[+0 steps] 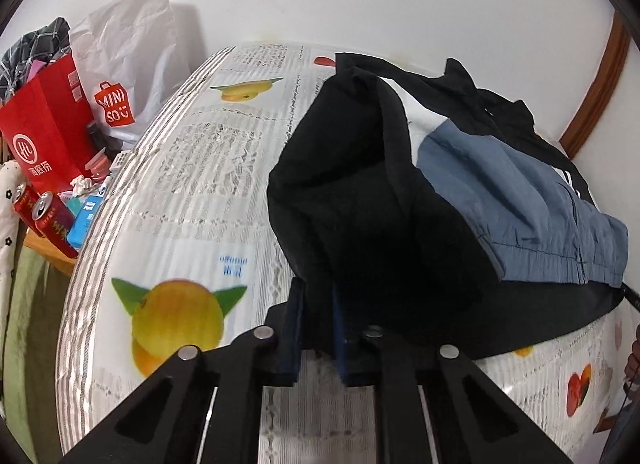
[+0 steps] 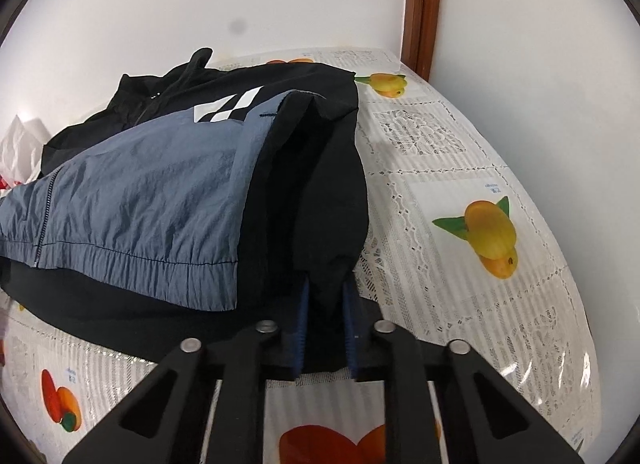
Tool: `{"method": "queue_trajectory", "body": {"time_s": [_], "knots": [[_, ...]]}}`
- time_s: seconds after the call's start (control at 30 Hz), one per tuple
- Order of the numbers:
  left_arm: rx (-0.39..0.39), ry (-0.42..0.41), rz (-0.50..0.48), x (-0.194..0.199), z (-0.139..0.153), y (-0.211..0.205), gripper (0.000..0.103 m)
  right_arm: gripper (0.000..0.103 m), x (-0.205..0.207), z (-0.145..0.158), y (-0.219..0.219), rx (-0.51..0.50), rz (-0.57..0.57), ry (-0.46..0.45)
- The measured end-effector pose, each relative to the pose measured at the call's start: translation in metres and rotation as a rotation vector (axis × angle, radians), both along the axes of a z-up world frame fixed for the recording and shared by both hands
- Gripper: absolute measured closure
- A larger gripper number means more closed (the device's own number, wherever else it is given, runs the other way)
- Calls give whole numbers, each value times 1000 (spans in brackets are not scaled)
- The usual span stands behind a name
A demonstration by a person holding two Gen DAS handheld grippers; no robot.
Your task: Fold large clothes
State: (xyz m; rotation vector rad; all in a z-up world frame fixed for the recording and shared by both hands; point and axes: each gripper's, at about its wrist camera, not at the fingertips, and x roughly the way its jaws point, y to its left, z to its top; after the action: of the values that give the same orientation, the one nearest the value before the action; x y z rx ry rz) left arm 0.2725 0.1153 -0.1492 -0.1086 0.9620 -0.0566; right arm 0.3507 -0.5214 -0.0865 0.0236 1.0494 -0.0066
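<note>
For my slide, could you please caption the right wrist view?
Right gripper jaws pinch the jacket's black sleeve above the fruit-print tablecloth.

Even, fairly bright indoor light with soft shadows, glare on the glossy tablecloth, heavy fisheye bending (dark vignetted corners), and perhaps slight blur.
</note>
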Motion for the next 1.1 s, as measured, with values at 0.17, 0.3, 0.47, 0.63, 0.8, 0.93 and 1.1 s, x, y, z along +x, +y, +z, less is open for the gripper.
{"method": "queue_trajectory", "body": {"time_s": [0.17,0.3,0.47,0.63,0.8,0.93,1.1], "knots": [[6,11,-7,-19,5,-3,94,94,-5,4,0,-4,8,8],[8,20,-10,-39,9,-3,94,94,-18,9,-3,16,17,14],[11,31,-16,-61,10,-5,93,93,-40,12,-6,27,13,2],[6,58,-8,-76,10,-1,86,89,-54,11,-11,-11,-13,12],[-11,50,12,-86,22,8,83,89,-62,19,-22,-82,-53,27],[-37,-10,-5,-94,41,4,62,81,-71,48,-17,-74,-38,-48],[-65,-61,-56,-96,55,-16,53,56,-65,65,9,1,42,-99]]}}
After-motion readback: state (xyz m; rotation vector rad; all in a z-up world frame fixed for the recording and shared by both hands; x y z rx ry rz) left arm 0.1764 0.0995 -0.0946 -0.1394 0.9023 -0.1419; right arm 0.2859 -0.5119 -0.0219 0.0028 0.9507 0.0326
